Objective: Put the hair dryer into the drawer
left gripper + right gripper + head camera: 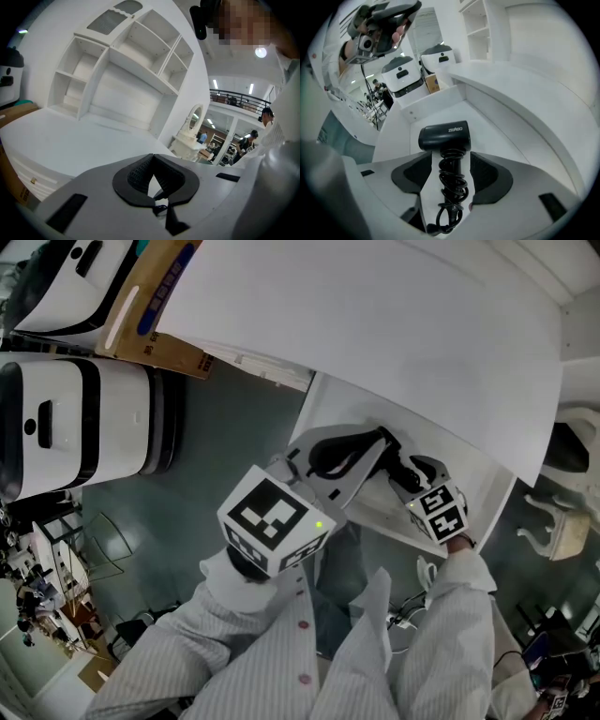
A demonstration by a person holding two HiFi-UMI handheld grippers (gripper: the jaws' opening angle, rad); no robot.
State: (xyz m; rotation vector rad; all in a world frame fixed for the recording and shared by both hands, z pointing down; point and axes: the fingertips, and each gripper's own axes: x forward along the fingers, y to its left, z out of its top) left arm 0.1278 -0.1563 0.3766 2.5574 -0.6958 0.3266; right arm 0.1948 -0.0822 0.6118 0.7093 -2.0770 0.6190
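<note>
Far left in the head view are two white machines (66,423) with black bands, standing on the grey floor (216,437). A cardboard box (155,292) leans in just above them.

Moving right, the left gripper (153,159) is up over the open drawer (436,112). In the left gripper view its jaws are clenched tip to tip with nothing in them, just a little sliver of white showing behind the pads. That camera looks out over the white counter (375,315) toward a white shelf unit (126,61) at the back. There's also a small white vanity with an oval mirror (193,123) off to the side.

In the middle, the drawer sticks out from under the counter's front edge. The black hair dryer (444,136) is lying flat on the drawer floor with its cord (451,187) wound round the handle.

Then the right gripper (451,154), down low in the drawer. Its jaws are spread apart either side of the handle, and you can see white drawer floor between each pad and the handle. So it's released, not squeezing anything. The dryer's head points away from the gripper, toward the far wall of the drawer.

Bottom of the head view is just striped sleeves (281,652). At far right there's some white carved furniture piece (551,521) on the floor, can't tell what.
</note>
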